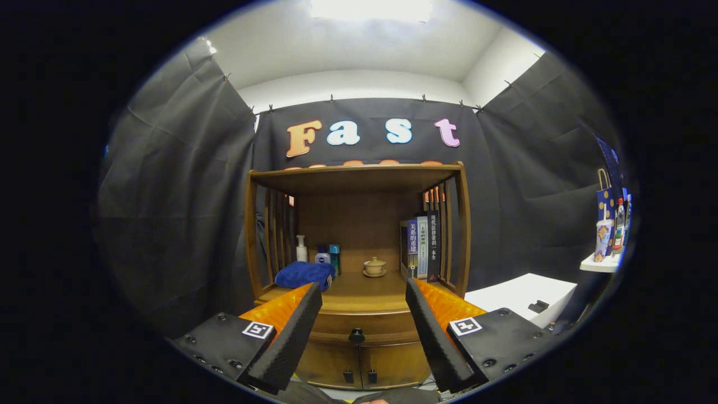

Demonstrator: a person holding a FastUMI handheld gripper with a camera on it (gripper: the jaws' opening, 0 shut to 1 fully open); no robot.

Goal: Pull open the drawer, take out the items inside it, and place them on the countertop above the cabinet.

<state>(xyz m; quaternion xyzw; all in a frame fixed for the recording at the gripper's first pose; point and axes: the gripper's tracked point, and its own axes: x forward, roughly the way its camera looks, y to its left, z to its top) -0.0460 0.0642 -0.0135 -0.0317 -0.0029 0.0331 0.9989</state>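
A wooden cabinet (359, 224) stands ahead against the booth wall. Its drawer (364, 324) is closed, with a round dark knob (357, 336) on its front. The knob lies beyond and between the two fingers of my gripper (363, 297), which is open with nothing held. The countertop (364, 289) above the drawer carries a folded blue towel (304, 274) on the left, several bottles (322, 252) behind it, a small lidded tea cup on a saucer (374, 266) in the middle and upright books (422, 247) on the right. The drawer's contents are hidden.
Two small cupboard doors (362, 365) sit below the drawer. A white box-like table (521, 294) stands right of the cabinet. A small white shelf (603, 262) further right holds bottles, a cup and a paper bag. Black cloth walls surround the booth.
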